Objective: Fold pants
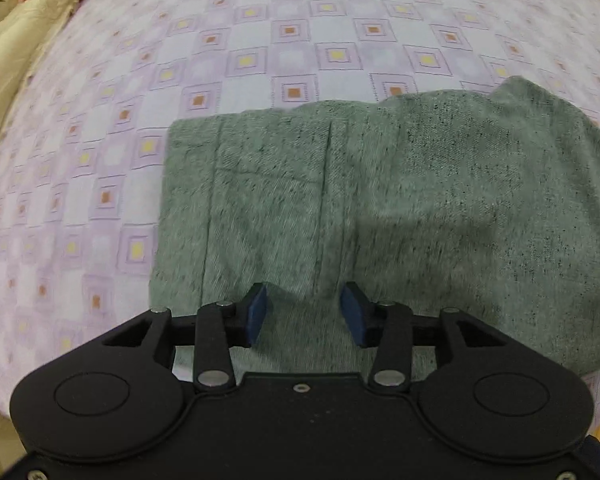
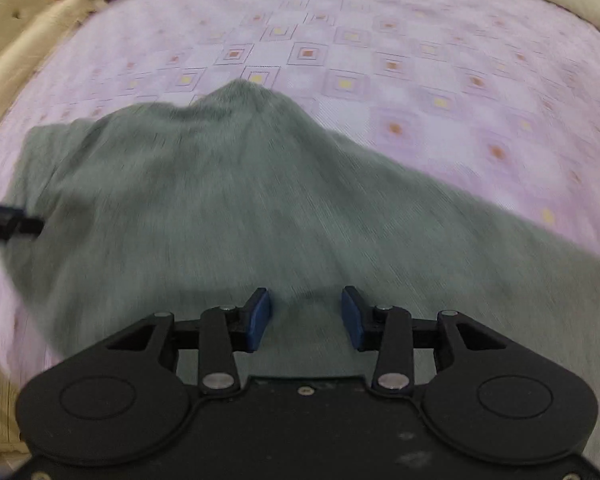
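Both grippers, left (image 1: 303,314) and right (image 2: 305,316), released over pants (image 1: 380,208) on bed (image 1: 100,140). Risk: far-right hump bunches if near edge pulled unevenly; fold skews.

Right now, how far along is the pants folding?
The pants already lie in a compact, doubled-up bundle on the bed, though the far edge bulges unevenly. Nothing is in hand: the left gripper and right gripper are open above the cloth. Flattening or another fold seems left.
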The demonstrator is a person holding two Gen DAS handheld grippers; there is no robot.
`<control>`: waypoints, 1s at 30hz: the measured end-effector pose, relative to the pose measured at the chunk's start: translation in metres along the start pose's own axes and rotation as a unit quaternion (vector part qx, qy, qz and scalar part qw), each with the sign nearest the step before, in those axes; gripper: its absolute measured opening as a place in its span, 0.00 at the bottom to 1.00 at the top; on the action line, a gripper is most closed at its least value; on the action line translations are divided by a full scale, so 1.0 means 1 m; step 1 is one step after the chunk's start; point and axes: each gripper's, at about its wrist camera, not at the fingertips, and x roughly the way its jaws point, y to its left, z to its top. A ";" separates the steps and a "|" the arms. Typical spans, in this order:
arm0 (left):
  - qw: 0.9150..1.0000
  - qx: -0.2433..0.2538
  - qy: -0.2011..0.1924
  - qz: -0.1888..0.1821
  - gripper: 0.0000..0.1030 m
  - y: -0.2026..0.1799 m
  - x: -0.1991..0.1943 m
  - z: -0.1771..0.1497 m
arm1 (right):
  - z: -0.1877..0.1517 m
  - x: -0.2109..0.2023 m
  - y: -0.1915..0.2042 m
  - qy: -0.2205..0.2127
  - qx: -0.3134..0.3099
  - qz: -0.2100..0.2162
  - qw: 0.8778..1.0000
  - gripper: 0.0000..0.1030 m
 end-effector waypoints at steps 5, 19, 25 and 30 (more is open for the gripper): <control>0.998 0.034 -0.048 0.006 0.44 -0.046 -0.022 0.006 | -0.020 -0.037 -0.045 -0.044 0.047 -0.028 0.997 0.37; 0.992 0.074 -0.072 -0.071 0.45 -0.198 -0.030 0.066 | -0.062 -0.083 -0.260 -0.096 0.217 -0.210 0.948 0.35; 0.995 0.086 -0.024 -0.034 0.47 -0.242 0.021 0.084 | -0.081 -0.108 -0.329 -0.106 0.238 -0.232 0.937 0.40; 0.999 0.034 -0.024 -0.032 0.51 -0.233 0.019 0.086 | -0.088 -0.098 -0.384 -0.078 0.227 -0.202 0.949 0.42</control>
